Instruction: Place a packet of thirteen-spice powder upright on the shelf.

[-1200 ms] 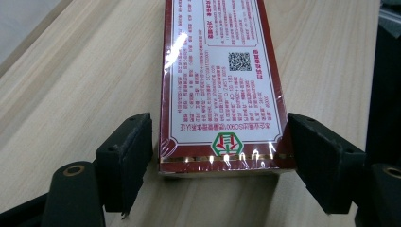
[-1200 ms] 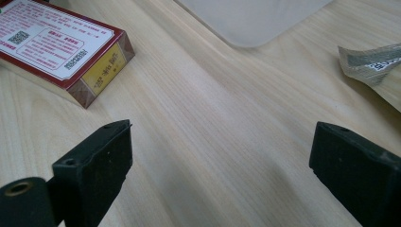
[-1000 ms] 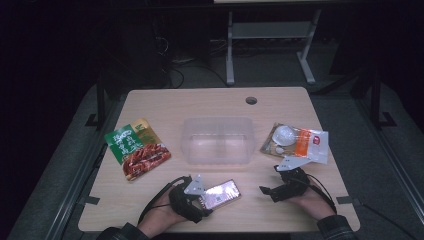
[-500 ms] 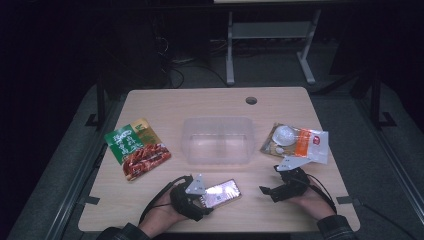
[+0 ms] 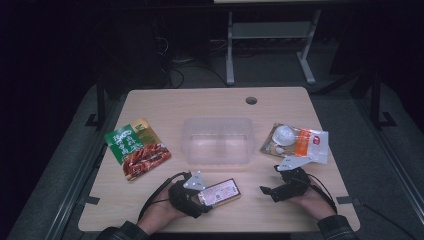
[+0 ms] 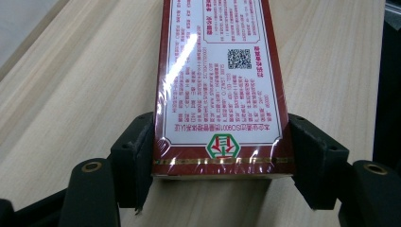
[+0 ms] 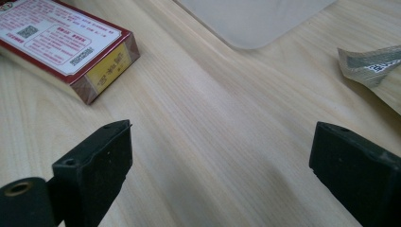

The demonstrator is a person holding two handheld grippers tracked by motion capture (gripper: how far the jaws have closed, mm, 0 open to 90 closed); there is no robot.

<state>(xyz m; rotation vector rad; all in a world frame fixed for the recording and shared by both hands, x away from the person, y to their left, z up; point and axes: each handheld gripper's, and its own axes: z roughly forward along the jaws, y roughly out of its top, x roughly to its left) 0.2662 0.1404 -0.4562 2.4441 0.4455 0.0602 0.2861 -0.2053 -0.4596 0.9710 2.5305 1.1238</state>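
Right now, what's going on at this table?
A person works with a gripper in each hand. The left gripper has just been closing around one end of a red box lying flat on the table; its jaws sit against the box's sides. The right gripper rests open on bare wood. A clear tub stands mid-table, between a green pouch and an orange packet.

The box (image 6: 220, 90) is dark red with a white printed panel, a green-and-red emblem and a yellow end face. Near the tabletop's (image 5: 210, 105) left edge lies a green, red and brown pouch (image 5: 137, 154); the container (image 5: 218, 141) is clear.
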